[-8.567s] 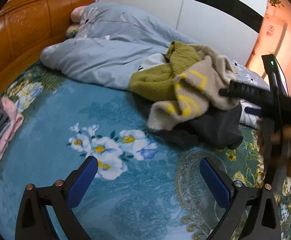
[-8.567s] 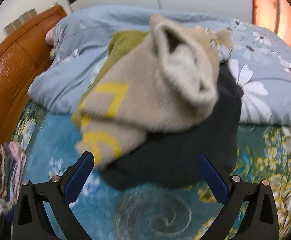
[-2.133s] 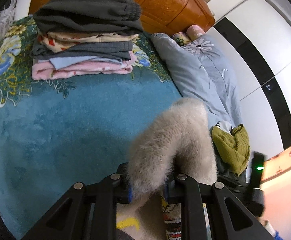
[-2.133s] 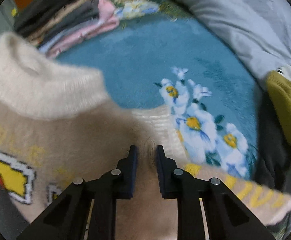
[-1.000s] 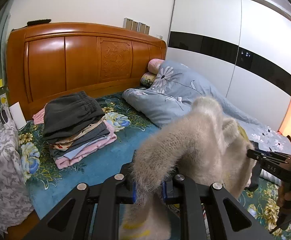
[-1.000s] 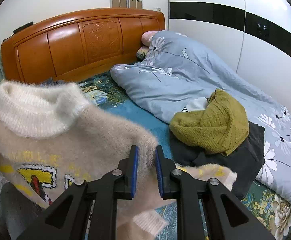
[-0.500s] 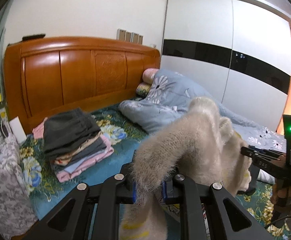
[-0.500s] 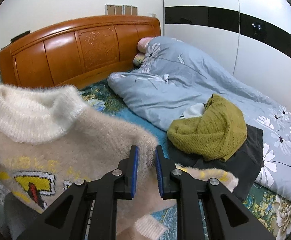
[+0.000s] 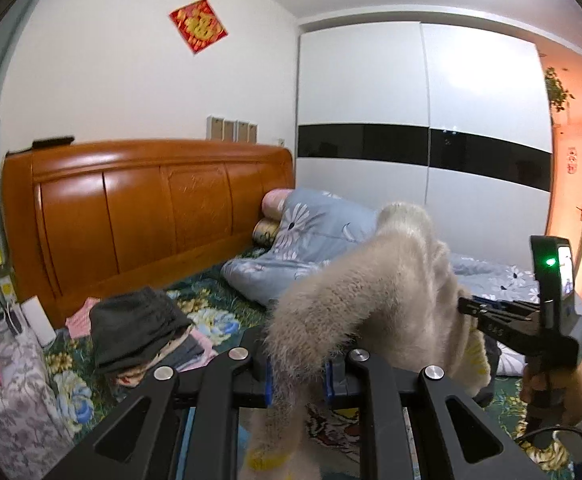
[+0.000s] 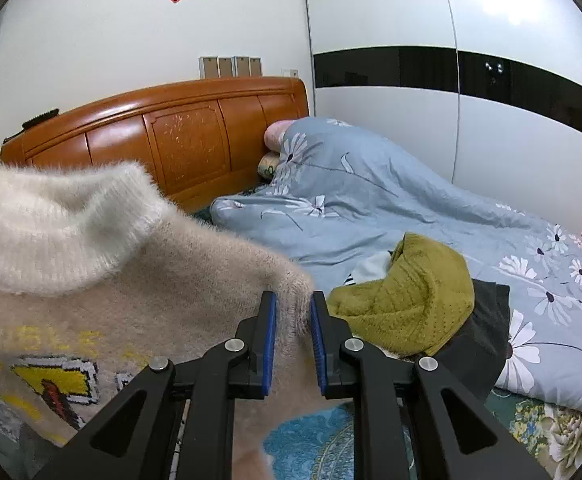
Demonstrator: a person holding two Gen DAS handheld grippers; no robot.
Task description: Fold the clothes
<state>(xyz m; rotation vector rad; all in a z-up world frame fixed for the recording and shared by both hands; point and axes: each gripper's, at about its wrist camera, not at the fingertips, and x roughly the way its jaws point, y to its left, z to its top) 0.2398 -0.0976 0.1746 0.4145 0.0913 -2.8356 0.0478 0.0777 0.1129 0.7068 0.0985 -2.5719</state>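
Observation:
A fuzzy beige sweater (image 9: 371, 292) with a white turtleneck collar (image 10: 51, 216) and a yellow front pattern hangs in the air between both grippers. My left gripper (image 9: 297, 376) is shut on one shoulder of it. My right gripper (image 10: 293, 320) is shut on the other shoulder (image 10: 287, 284); it also shows at the right of the left wrist view (image 9: 491, 316). An olive green knit garment (image 10: 407, 296) lies on a dark garment (image 10: 487, 320) on the bed.
A stack of folded clothes (image 9: 139, 328) with a dark grey item on top sits near the wooden headboard (image 9: 139, 216). A grey-blue flowered duvet (image 10: 371, 208) is heaped along the far side. A grey floral bag (image 9: 11, 400) stands at the left.
Both grippers have lifted the sweater higher and tilted up, so more of the wall and wardrobe shows. The grips on both shoulders are unchanged.

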